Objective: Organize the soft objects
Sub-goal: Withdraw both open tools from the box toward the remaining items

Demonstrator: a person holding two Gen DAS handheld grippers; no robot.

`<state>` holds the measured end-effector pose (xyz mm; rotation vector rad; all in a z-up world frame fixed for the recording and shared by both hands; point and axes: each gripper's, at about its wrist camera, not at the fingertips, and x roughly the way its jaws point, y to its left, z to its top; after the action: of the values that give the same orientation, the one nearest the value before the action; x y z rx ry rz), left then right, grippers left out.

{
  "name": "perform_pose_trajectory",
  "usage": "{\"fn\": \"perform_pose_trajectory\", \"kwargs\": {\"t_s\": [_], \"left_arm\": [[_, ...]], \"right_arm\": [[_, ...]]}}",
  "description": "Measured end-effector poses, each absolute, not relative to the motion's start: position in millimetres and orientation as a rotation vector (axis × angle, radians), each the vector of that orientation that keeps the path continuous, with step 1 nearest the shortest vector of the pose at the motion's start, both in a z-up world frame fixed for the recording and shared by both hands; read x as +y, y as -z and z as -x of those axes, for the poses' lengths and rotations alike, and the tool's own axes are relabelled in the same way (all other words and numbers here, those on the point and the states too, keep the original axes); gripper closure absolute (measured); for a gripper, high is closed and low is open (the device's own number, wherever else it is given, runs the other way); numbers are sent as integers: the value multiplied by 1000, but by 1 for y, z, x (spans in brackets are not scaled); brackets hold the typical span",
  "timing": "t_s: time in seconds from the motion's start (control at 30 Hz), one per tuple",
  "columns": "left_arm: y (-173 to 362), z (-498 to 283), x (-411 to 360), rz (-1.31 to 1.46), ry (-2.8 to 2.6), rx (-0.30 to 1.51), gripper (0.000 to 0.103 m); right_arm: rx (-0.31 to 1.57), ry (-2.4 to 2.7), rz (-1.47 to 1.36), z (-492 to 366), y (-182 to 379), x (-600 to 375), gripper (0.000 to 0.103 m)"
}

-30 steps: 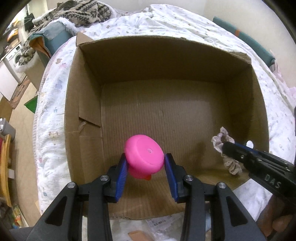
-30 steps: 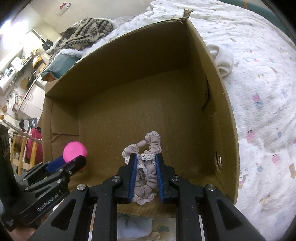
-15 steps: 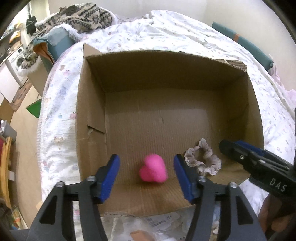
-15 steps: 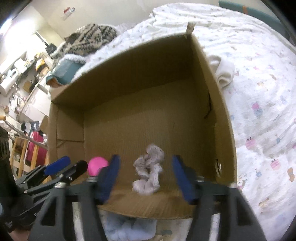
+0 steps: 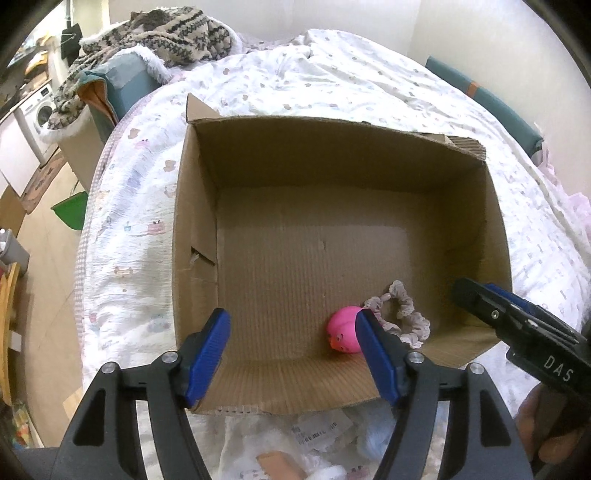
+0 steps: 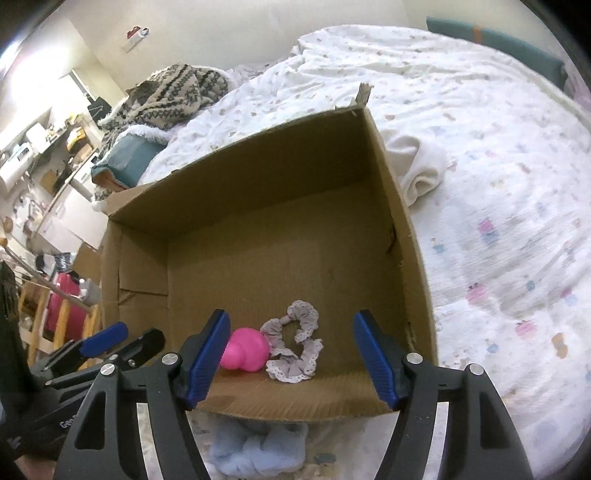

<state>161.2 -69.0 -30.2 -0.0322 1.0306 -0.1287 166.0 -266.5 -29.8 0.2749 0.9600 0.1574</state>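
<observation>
An open cardboard box (image 5: 195, 221) (image 6: 413, 236) sits on a bed. A pink soft toy (image 5: 342, 335) (image 6: 245, 350) lies on the box floor near the front wall, touching a lilac lace-edged scrunchie (image 5: 404, 317) (image 6: 295, 349) beside it. My left gripper (image 5: 293, 354) is open and empty above the box's front edge. My right gripper (image 6: 291, 358) is open and empty, also above the front edge. Each gripper shows in the other's view, the right one (image 5: 517, 325) and the left one (image 6: 110, 347).
The bed has a white patterned quilt (image 5: 332, 85). A white cloth (image 6: 421, 166) lies right of the box. A light blue fluffy item (image 6: 258, 450) lies in front of it. A patterned knit blanket (image 5: 166, 33) is piled at the far left, with furniture beyond.
Both grippers opened and let go: the pink toy and the scrunchie dropped onto the box floor. Both grippers then drew back and up from the box.
</observation>
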Motion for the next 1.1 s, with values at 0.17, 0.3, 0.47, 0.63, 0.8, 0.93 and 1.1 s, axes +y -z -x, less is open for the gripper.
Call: {"fn": "perform_pose_trajectory", "kwargs": {"t_s": [0.17,0.3,0.47,0.63,0.8,0.93,1.1], "left_arm": [[22,-150,-64,14,132,999,35],[14,-138,-53,28,121,990,35],[9,-121,-37,25,90,970,35],[11,-106,-16,79,70,991,35],[17,-92,-2,116,45,1025,35],[32,-86,1,157,73,1097,35],[77,-81,-4,297,129,1289,50]], "right_arm": [[950,-152,-266,-157,22,-269,30],[936,-159,-273,-148,16,-271,30],[951,-142,-299,-132,16,-273,30],[955,-149,-310,-113,13,-270,30],[974,-156,-326,-99,16,-269,30],[1010,-142,-343,-91,22,-270,30],[1047,-121,-408,-83,32,-279,30]]}}
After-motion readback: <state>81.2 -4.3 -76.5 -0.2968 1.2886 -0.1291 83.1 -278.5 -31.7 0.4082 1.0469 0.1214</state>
